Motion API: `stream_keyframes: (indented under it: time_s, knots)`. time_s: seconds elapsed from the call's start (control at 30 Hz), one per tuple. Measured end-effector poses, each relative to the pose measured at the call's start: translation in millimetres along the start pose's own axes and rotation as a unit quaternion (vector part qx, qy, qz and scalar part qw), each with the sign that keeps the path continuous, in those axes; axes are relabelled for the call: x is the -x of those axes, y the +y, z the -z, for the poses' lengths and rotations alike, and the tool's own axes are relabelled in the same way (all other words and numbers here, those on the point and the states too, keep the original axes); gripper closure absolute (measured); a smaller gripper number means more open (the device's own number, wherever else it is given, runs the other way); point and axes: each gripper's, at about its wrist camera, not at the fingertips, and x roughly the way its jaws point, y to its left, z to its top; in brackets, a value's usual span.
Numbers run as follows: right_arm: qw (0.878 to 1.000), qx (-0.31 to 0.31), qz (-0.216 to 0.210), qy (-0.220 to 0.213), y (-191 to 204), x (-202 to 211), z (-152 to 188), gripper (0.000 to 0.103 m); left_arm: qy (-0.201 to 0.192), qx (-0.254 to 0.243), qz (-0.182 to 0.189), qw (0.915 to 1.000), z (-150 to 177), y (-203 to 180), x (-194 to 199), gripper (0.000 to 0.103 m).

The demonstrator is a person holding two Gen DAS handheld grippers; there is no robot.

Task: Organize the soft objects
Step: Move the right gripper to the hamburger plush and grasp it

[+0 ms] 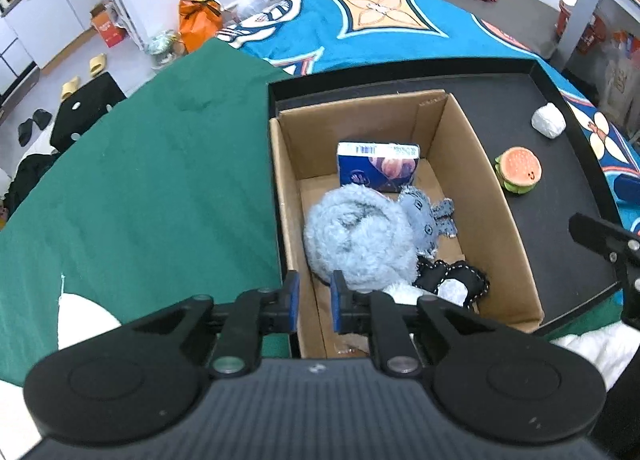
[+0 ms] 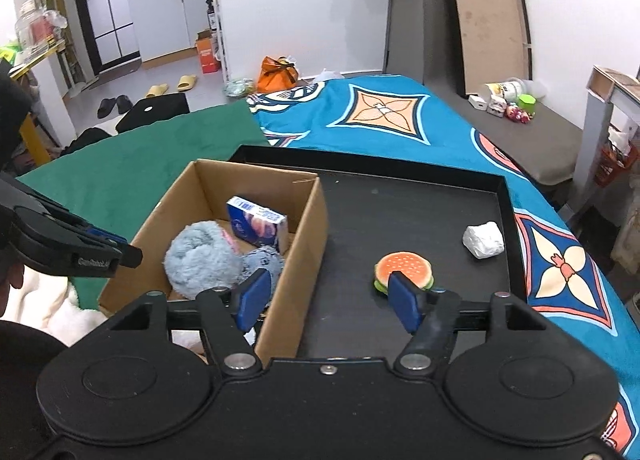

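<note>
A cardboard box [image 1: 500,215] [image 2: 308,236] stands in a black tray [image 1: 560,187] [image 2: 400,211]. Inside lie a fluffy light-blue plush [image 1: 356,236] [image 2: 200,256], a grey-blue knit toy [image 1: 424,215] [image 2: 264,260], a blue carton [image 1: 378,165] [image 2: 256,223] and a black-and-white soft item [image 1: 452,280]. A burger toy [image 1: 519,169] [image 2: 404,266] and a white wad [image 1: 549,120] [image 2: 483,240] lie on the tray. My left gripper [image 1: 314,302] is open a little and empty, above the box's near-left wall. My right gripper [image 2: 328,302] is wide open and empty, above the box's right wall and the tray.
The tray sits on a bed with a green cloth [image 1: 140,179] and a blue patterned blanket [image 1: 380,15] [image 2: 380,115]. White bedding [image 1: 80,316] lies at the near edge. A grey bench with small items [image 2: 508,99] stands to the right.
</note>
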Motion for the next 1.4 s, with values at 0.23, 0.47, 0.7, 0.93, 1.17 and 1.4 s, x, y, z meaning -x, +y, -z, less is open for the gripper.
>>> stream_keyframes:
  time_s: [0.23, 0.47, 0.7, 0.93, 1.17, 1.4]
  knots:
    - [1.000, -0.019, 0.003, 0.005, -16, -11, 4, 0.034, -0.021, 0.030, -0.003, 0.9993, -5, 1, -1, 0.054]
    - [0.999, -0.039, 0.010, 0.010, -35, -29, 10, 0.031, -0.015, 0.008, -0.037, 0.9992, -6, -11, -6, 0.044]
    - [0.998, -0.061, 0.013, 0.018, -55, -53, 17, 0.030, -0.011, -0.023, -0.065, 0.9976, -6, -24, -10, 0.044]
    - [0.997, -0.066, 0.005, 0.027, -68, -79, 21, 0.029, 0.006, -0.049, -0.086, 0.9951, -9, -36, -17, 0.044]
    - [0.997, -0.065, -0.008, 0.032, -76, -103, 21, 0.024, 0.019, -0.080, -0.096, 0.9920, -12, -50, -25, 0.043]
    - [0.997, -0.065, -0.012, 0.034, -83, -117, 23, 0.024, 0.031, -0.091, -0.109, 0.9893, -15, -58, -31, 0.037]
